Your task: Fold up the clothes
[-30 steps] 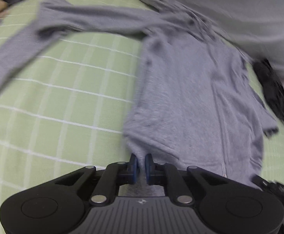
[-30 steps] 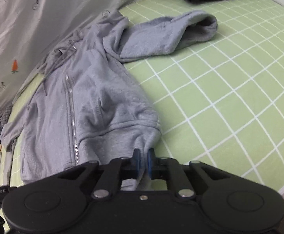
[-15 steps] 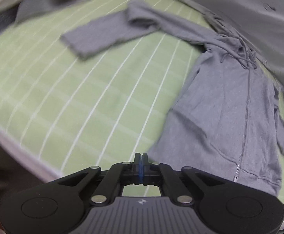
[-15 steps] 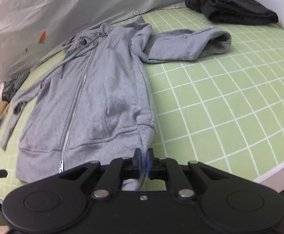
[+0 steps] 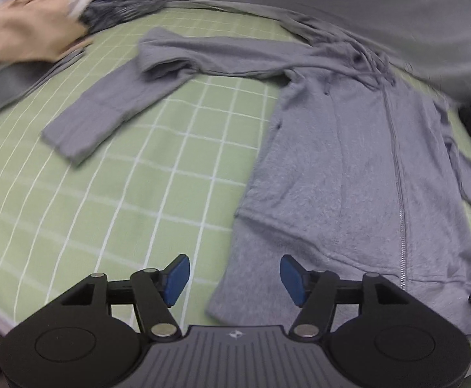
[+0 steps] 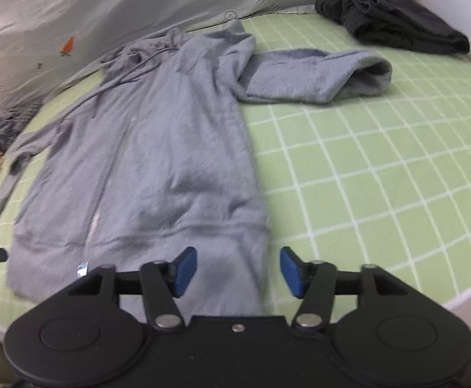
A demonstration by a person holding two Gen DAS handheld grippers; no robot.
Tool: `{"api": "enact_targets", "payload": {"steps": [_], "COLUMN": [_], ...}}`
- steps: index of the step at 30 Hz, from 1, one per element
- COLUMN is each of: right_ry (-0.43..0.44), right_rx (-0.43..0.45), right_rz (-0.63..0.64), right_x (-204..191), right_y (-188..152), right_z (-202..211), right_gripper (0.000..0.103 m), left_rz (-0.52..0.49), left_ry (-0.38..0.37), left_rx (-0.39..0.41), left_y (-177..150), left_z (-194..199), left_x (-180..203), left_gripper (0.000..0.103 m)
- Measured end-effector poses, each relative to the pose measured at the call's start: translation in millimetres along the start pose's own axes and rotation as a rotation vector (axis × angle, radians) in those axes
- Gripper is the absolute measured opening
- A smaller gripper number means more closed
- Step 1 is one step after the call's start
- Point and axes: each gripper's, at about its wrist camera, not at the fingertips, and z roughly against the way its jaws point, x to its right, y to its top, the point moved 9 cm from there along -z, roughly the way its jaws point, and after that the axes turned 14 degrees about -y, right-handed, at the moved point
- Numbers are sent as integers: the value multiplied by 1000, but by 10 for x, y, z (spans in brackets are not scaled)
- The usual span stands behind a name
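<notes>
A grey zip-up hoodie (image 5: 348, 174) (image 6: 157, 161) lies face up and flat on a green checked sheet, its hem toward me. One sleeve (image 5: 112, 110) stretches out to the left in the left wrist view. The other sleeve (image 6: 313, 74) lies bent to the right in the right wrist view. My left gripper (image 5: 234, 280) is open over the hem's left corner, nothing between its blue pads. My right gripper (image 6: 238, 271) is open above the hem's right corner, also holding nothing.
A dark garment pile (image 6: 393, 29) lies at the far right corner of the bed. Beige and striped clothes (image 5: 31, 32) are heaped at the far left. A grey patterned sheet (image 6: 73, 16) hangs along the back. The bed's white edge (image 6: 461, 297) runs close in front.
Both grippers were shut on the hoodie's hem corners; they have pulled it flat toward the bed's edge, let go and opened. The hoodie now lies spread out.
</notes>
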Motion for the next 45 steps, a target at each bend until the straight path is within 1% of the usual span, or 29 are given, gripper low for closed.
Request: {"api": "enact_targets", "payload": {"steps": [1, 4, 5, 6, 7, 8, 9, 11, 14, 18, 20, 23, 24, 25, 26, 27, 28, 29, 30, 31, 32, 33, 34, 35, 37, 39, 42, 44, 45], "right_ry": [-1, -2, -3, -3, -4, -5, -5, -6, -12, -31, -32, -8, -1, -1, -2, -8, -15, -22, -15, -5, 1, 5, 1, -10, -32, -37, -19, -27, -46], "right_rx": [-2, -7, -9, -11, -13, -15, -16, -20, -24, -24, -33, -51, -57, -57, -57, -39, -20, 0, 25, 51, 75, 98, 121, 138, 169, 158, 118, 109, 115], "right_rz": [-1, -4, -5, -6, -7, -8, -9, -11, 2, 78, 118, 119, 116, 125, 135, 145, 155, 165, 162, 159, 160, 172, 188, 201, 229, 228, 193, 123, 101], "right_x": [-1, -4, -5, -6, -7, -8, -8, -10, -17, -41, -38, 2, 15, 18, 20, 17, 13, 8, -3, -15, -31, -56, -69, -78, -95, -57, 37, 142, 190], "right_y": [13, 53, 66, 79, 92, 105, 118, 145, 141, -1, -96, -214, -229, -222, -213, -166, -114, -62, 12, 89, 165, 229, 279, 315, 383, 421, 463, 548, 620], "right_z": [-20, -78, -98, -118, -137, -157, -176, -216, -240, -155, -92, -30, -25, -23, -22, -8, 9, 25, 49, 75, 83, 82, 76, 56, 13, -70, -209, -301, -346], "right_gripper": [60, 55, 54, 52, 45, 38, 35, 24, 18, 16, 16, 17, 17, 19, 26, 28, 34, 42, 46, 56, 69, 77, 93, 102, 103, 103, 103, 103, 103], "left_rz": [-15, -39, -48, -60, -74, -88, -94, -96, -99, -94, -73, -23, -7, 6, 15, 17, 15, 13, 13, 14, 15, 17, 18, 11, -24, -66, -113, -141, -148], "left_ry": [-4, -12, -17, -28, -42, -56, -60, -54, -45, -39, -41, -42, -44, -40, -32, -21, -9, 3, 5, -1, -6, -12, -18, -20, -2, 30, 33, 29, 22], "left_rx": [-3, 7, -2, -14, -27, -41, -50, -62, -81, -116, -130, -137, -127, -116, -108, -94, -75, -57, -43, -32, -20, -9, 2, 5, -6, -24, -57, -79, -88], "left_y": [28, 96, 99, 89, 68, 47, 10, -91, -243, -483, -606, -738, -742, -730, -706, -663, -610, -557, -498, -436, -373, -311, -248, -193, -99, -32, 20, 54, 82], "left_z": [-41, -124, -148, -168, -183, -198, -196, -167, -122, -11, 63, 157, 183, 208, 233, 264, 299, 335, 349, 347, 345, 343, 341, 317, 209, 97, -68, -177, -230], "left_x": [17, 66, 84, 108, 137, 166, 179, 181, 183, 190, 180, 146, 142, 139, 141, 150, 161, 172, 195, 226, 257, 289, 320, 358, 457, 554, 670, 745, 772], "left_gripper": [63, 60, 56, 45, 31, 22, 4, 2, 2, 2, 2, 2, 3, 7, 8, 14, 26, 32, 48, 62, 68, 76, 78, 79, 84, 85, 85, 85, 85]}}
